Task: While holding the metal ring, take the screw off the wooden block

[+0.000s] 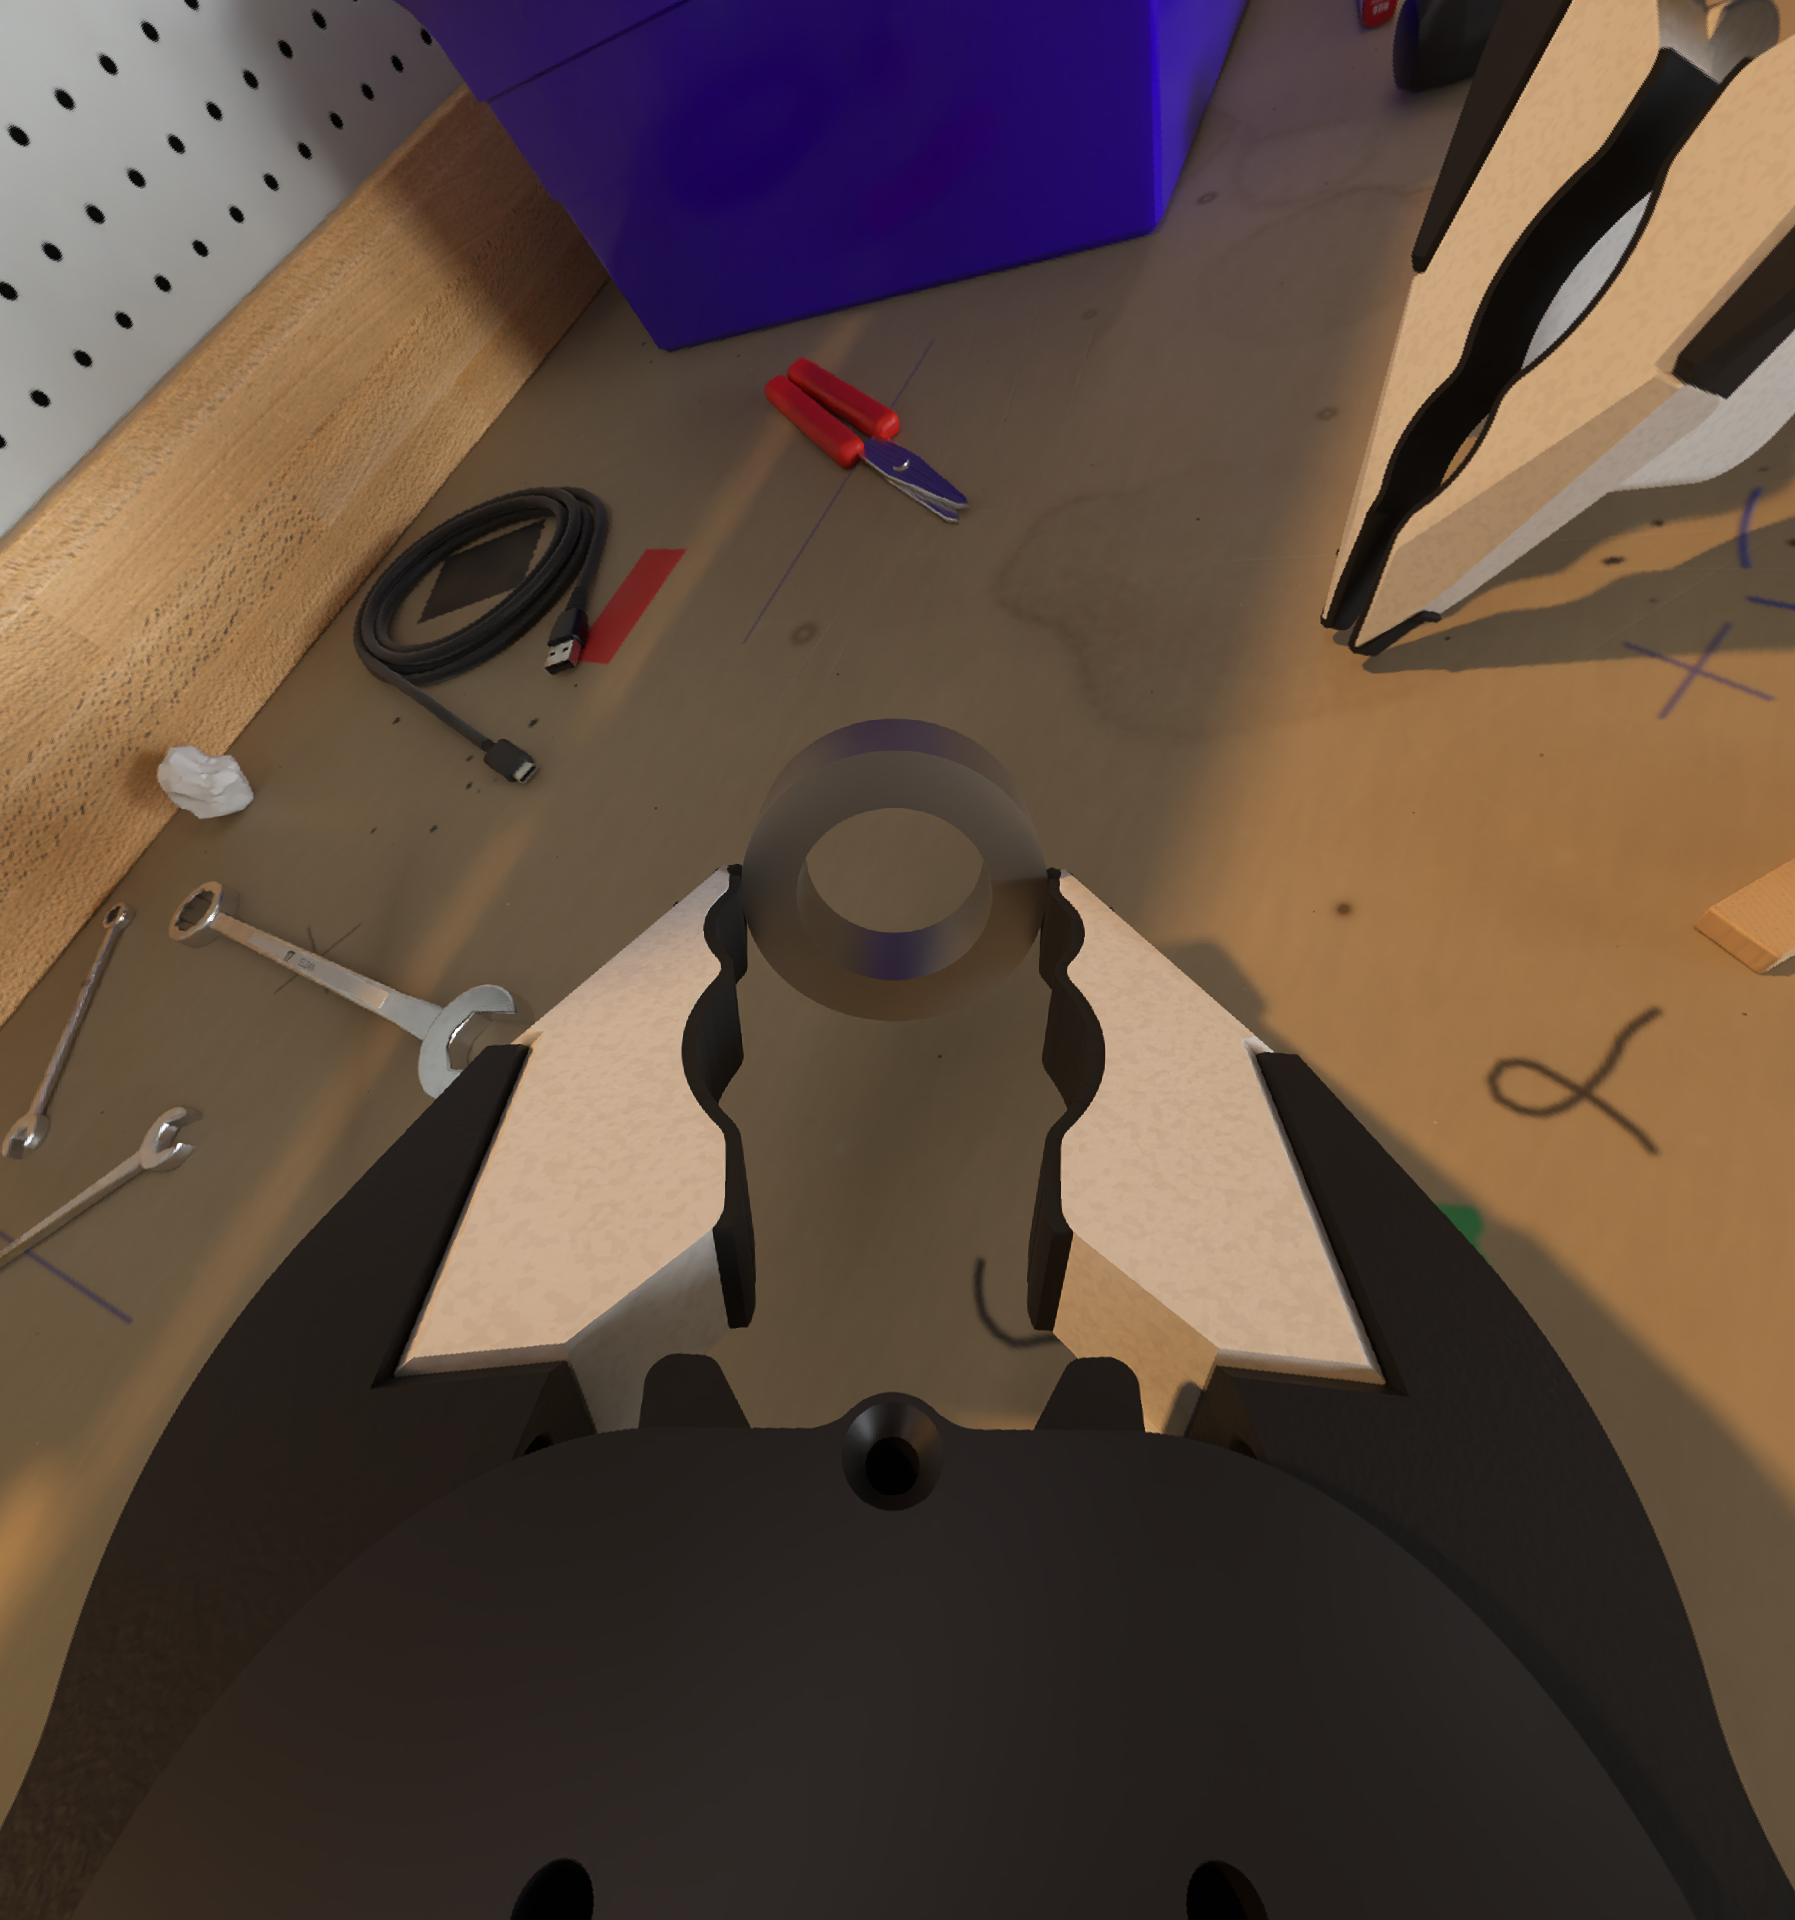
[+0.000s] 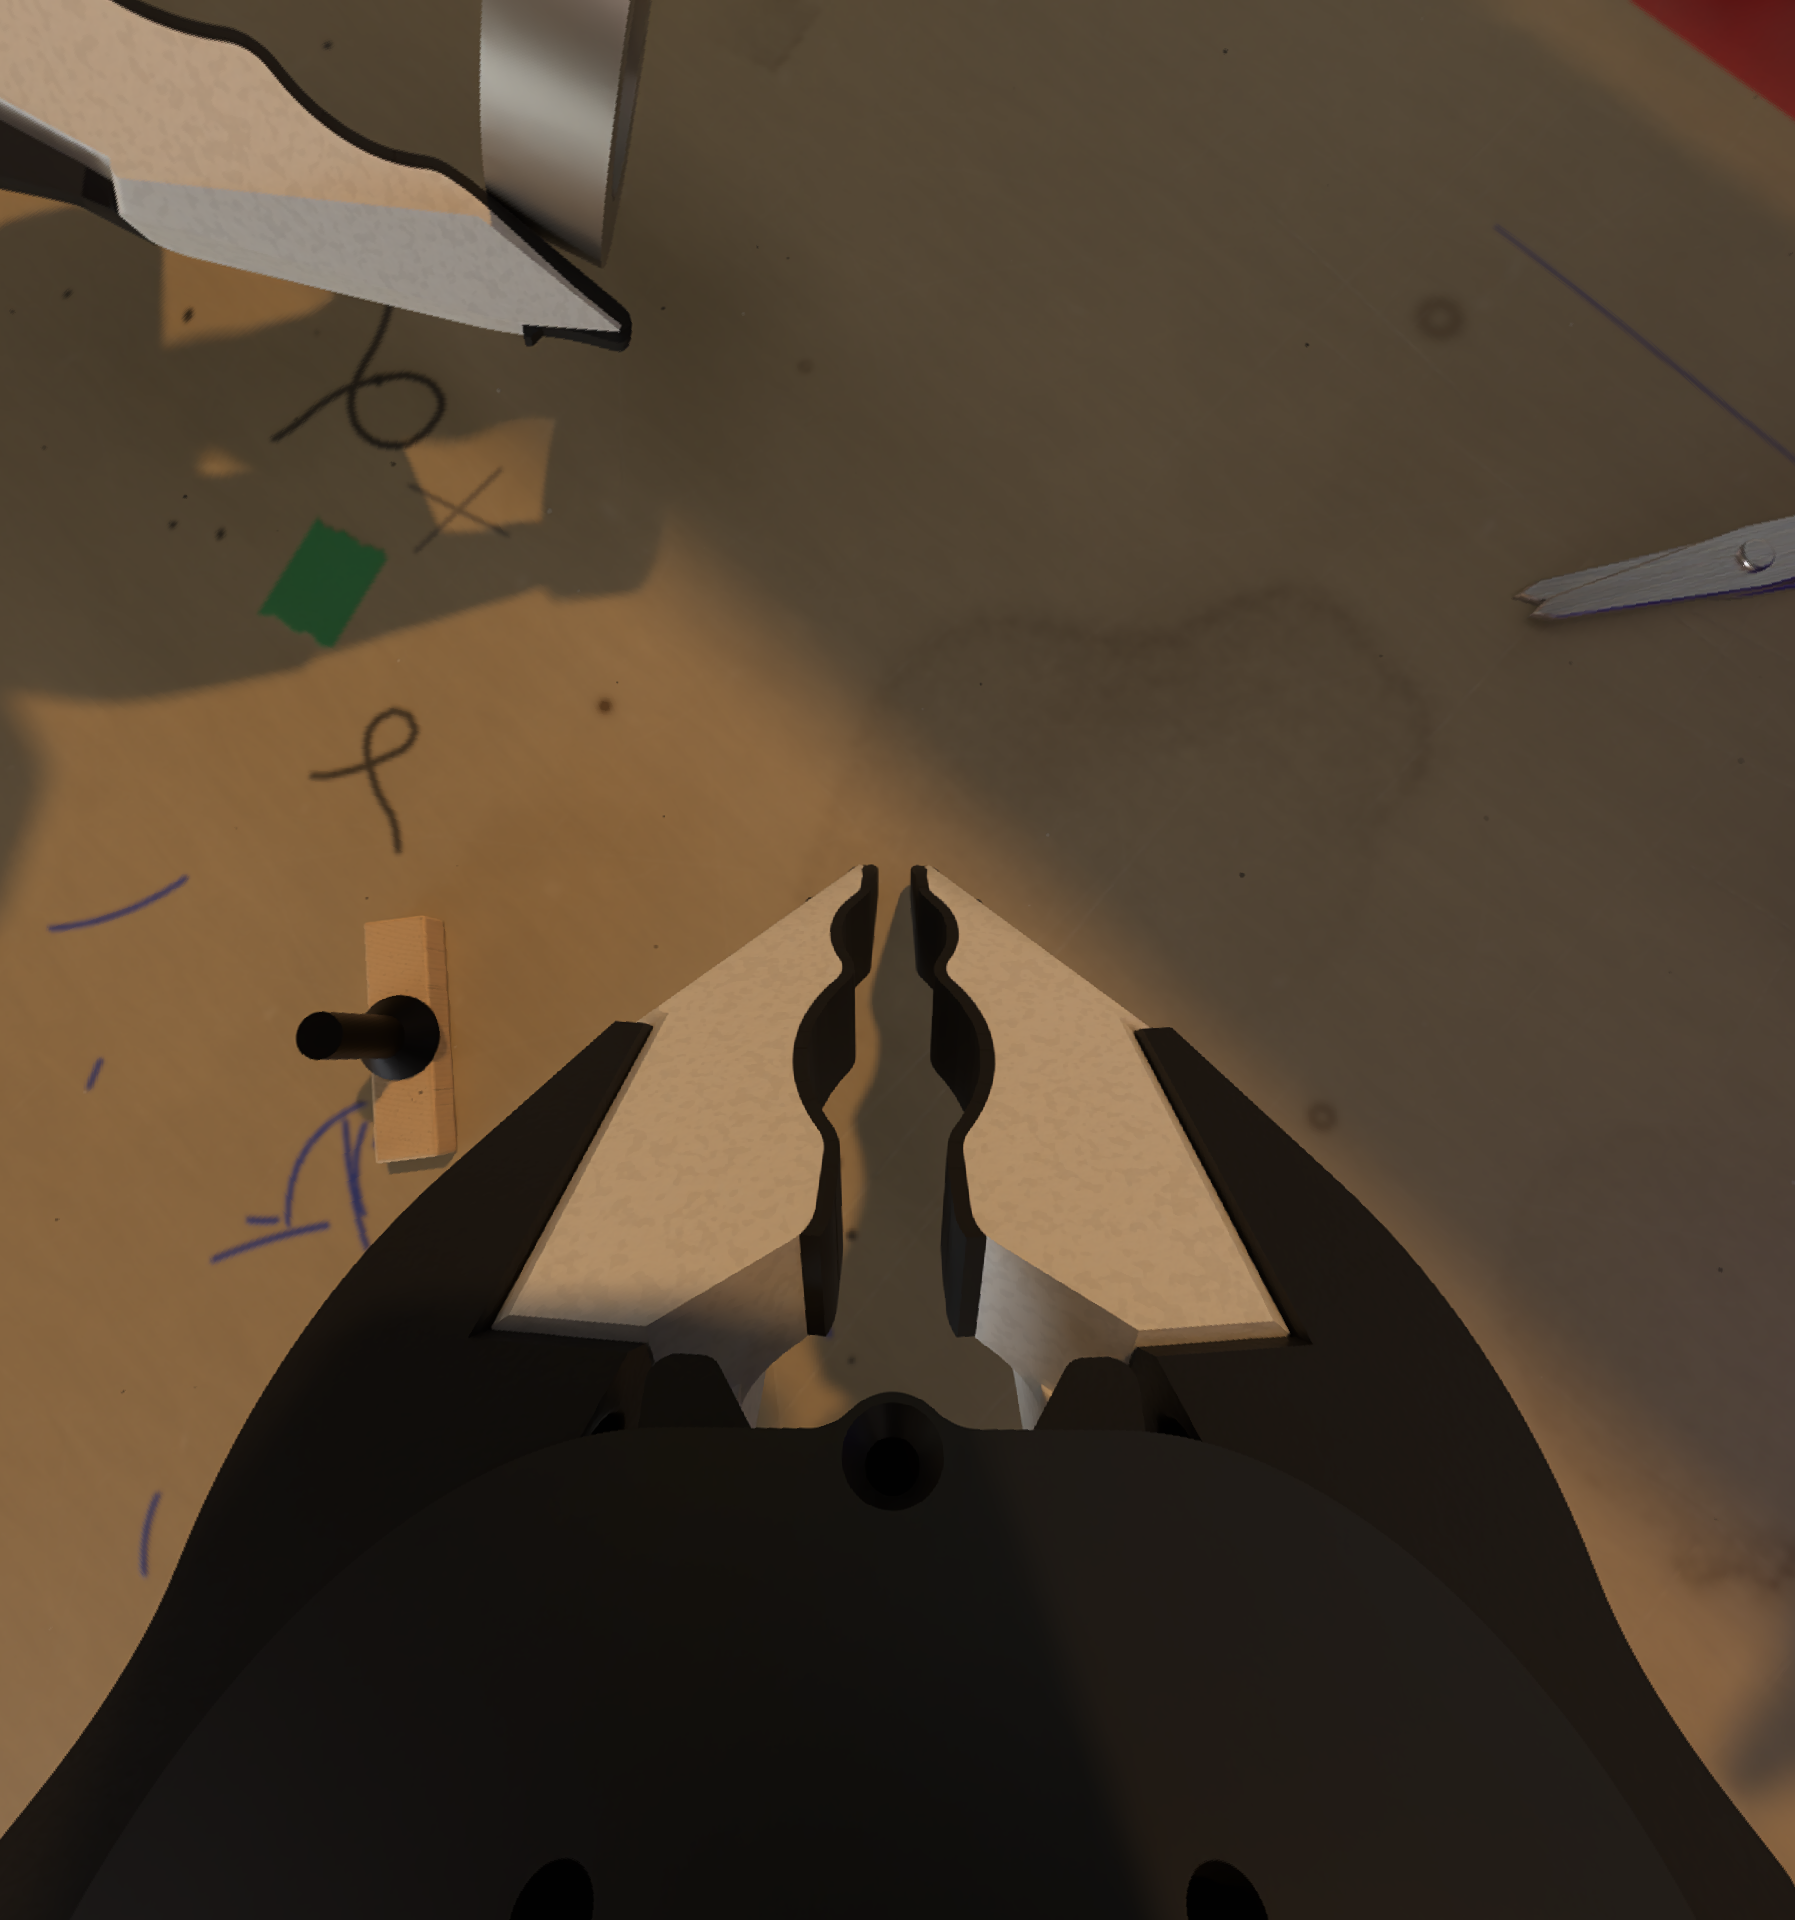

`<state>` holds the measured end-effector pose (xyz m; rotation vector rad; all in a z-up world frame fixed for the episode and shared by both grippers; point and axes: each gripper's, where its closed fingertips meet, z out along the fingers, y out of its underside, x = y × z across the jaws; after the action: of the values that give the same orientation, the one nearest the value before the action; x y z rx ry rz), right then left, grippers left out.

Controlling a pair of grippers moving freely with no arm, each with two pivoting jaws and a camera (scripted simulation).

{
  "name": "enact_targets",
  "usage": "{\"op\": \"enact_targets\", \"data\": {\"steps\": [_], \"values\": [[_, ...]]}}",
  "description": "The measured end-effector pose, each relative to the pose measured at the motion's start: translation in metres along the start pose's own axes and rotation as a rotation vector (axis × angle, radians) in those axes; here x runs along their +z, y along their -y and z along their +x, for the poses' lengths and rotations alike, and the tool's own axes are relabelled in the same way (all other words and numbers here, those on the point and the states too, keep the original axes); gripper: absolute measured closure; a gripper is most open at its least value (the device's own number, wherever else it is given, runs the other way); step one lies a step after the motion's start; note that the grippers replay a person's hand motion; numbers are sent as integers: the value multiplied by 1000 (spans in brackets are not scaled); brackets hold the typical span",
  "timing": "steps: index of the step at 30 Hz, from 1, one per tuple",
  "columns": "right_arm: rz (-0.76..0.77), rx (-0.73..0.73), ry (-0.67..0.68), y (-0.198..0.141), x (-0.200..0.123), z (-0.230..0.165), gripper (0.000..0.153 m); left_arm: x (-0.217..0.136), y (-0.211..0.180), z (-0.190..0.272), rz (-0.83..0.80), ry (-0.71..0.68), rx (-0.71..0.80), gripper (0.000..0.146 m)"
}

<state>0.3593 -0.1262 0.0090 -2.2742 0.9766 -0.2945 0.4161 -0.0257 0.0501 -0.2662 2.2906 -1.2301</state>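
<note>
Left gripper (image 1: pixel 893 883) squeezes metal ring (image 1: pixel 893 868) at frame middle, off bench (one job done). Right gripper (image 2: pixel 893 878) nearly closed, empty. Screw (image 2: pixel 368 1036) stuck in wooden block (image 2: pixel 410 1039), left of frame, waiting for pull.

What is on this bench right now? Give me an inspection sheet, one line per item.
Surface: brown benchtop with pen marks, stains, red and green tape patches.
Job's things: metal ring clamped in the left claw, off the bench; black screw still in the wooden block, lying on the bench.
Clutter: three wrenches, red-handled pliers, crumpled white paper, blue box.
Grippers: left claw shut on the ring; right claw nearly closed, empty, beside the block, not touching it.
Cables: coiled black USB cable, clear of both claws.
Surroundings: wooden rail and white pegboard behind.
</note>
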Motion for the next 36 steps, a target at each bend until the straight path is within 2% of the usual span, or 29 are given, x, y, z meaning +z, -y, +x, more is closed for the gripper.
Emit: {"op": "enact_targets", "data": {"steps": [14,23,26,30,32,36], "values": [[29,-43,10,2,-5,-7,150,-2,-1,-3,-7,7,14,89],[101,-72,49,13,-30,-30,150,-13,3,-10,12,-1,21,89],[113,-86,60,13,-40,-42,150,-21,7,-12,38,-33,10,89],[102,-84,63,3,-49,-51,137,-29,12,-10,62,-75,9,89],[88,-83,61,-3,-52,-54,131,-31,8,0,37,-138,28,89],[14,-60,-8,-25,-50,-43,130,-34,-2,16,-18,-221,102,89]]}}
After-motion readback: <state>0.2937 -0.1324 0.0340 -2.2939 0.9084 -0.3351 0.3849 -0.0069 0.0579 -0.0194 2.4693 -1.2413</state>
